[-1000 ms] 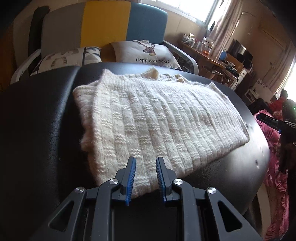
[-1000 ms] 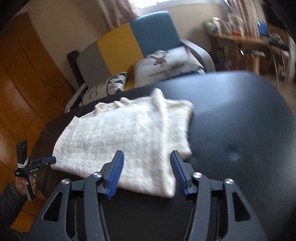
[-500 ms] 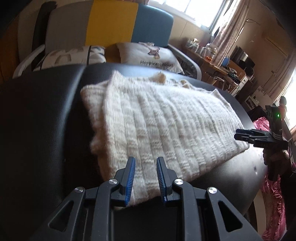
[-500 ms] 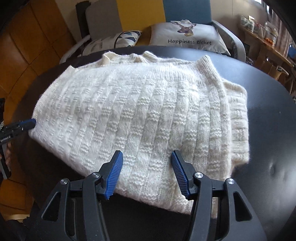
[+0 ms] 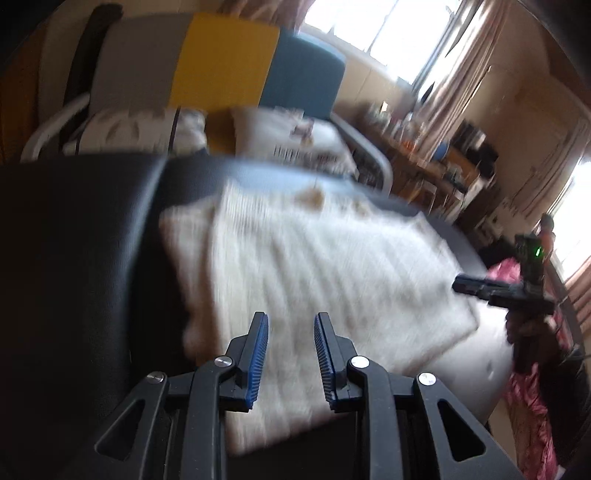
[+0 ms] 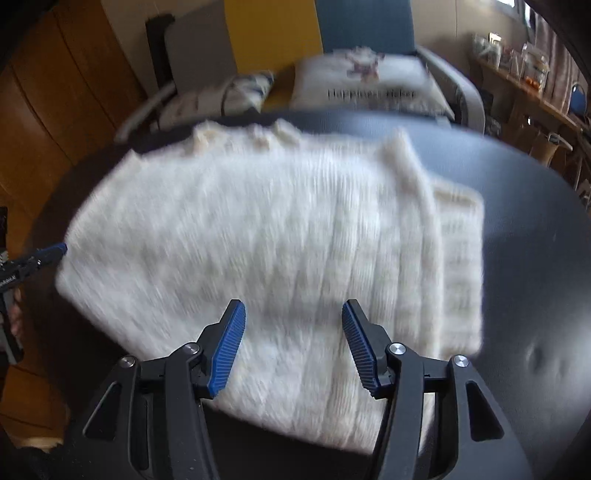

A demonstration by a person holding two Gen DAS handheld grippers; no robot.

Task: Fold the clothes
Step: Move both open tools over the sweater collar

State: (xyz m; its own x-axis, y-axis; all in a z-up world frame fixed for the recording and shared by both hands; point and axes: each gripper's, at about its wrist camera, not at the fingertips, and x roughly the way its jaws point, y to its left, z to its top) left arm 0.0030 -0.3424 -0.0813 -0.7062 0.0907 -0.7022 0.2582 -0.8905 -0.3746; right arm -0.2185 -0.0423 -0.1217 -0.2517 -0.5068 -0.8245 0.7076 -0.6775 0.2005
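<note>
Only the right-wrist view shows the sweater's [image 6: 280, 236] folded sleeve edge.

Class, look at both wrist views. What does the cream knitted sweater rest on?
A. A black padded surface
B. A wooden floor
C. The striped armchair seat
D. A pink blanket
A: in both views the folded cream sweater lies flat on the black padded surface, with the armchair standing behind it, and neither gripper's fingers are closed on the knit.

Both views motion-blurred; sweater [image 6: 280, 236] knit detail & pillow [image 6: 369, 85] text unreadable.
</note>
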